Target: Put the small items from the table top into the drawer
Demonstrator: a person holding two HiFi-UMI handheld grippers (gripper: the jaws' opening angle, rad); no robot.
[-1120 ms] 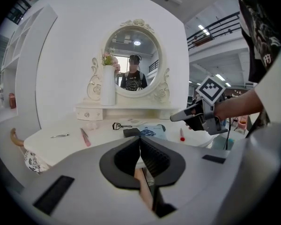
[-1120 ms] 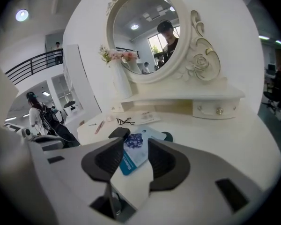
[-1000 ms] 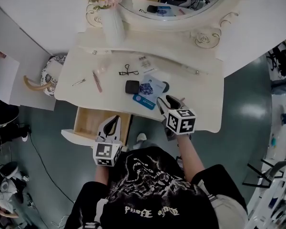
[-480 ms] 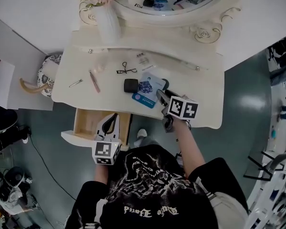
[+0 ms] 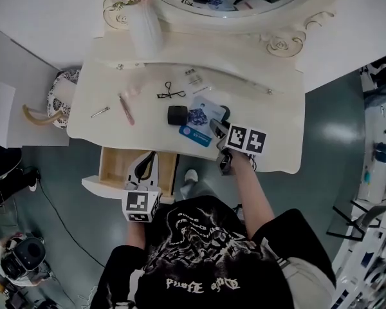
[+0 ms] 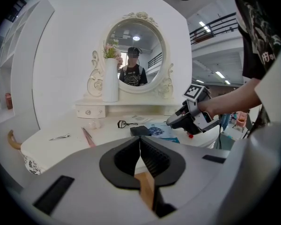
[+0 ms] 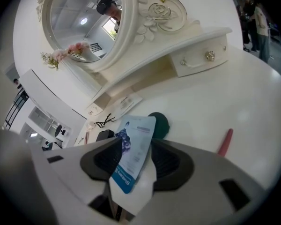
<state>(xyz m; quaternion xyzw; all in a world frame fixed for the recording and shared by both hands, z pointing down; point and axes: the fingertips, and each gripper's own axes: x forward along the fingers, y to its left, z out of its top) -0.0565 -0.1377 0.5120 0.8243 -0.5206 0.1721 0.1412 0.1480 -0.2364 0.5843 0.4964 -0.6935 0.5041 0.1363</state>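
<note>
A blue-and-white packet (image 5: pixel 199 122) (image 7: pixel 133 153) lies flat on the cream dressing table (image 5: pixel 270 140). My right gripper (image 5: pixel 217 129) (image 7: pixel 135 143) is low over its right end, open, with the packet between the jaws. Beside it are a black box (image 5: pixel 177 115) (image 7: pixel 104 135) and a dark green round item (image 5: pixel 224 114) (image 7: pixel 160 123). An eyelash curler (image 5: pixel 174 94), a pink stick (image 5: pixel 126 108) and a metal clip (image 5: pixel 100 112) lie further left. My left gripper (image 5: pixel 147 163) (image 6: pixel 139 142) is shut and empty over the open wooden drawer (image 5: pixel 116 166).
A white vase of flowers (image 5: pixel 145 31) and a round mirror stand at the back of the table. A red stick (image 7: pixel 225 142) lies on the table right of my right gripper. A patterned stool (image 5: pixel 61 95) stands left of the table.
My right gripper has sunk toward the packet, rolled, and shifted slightly left. The left gripper has stayed over the drawer. The items on the table have not moved.
</note>
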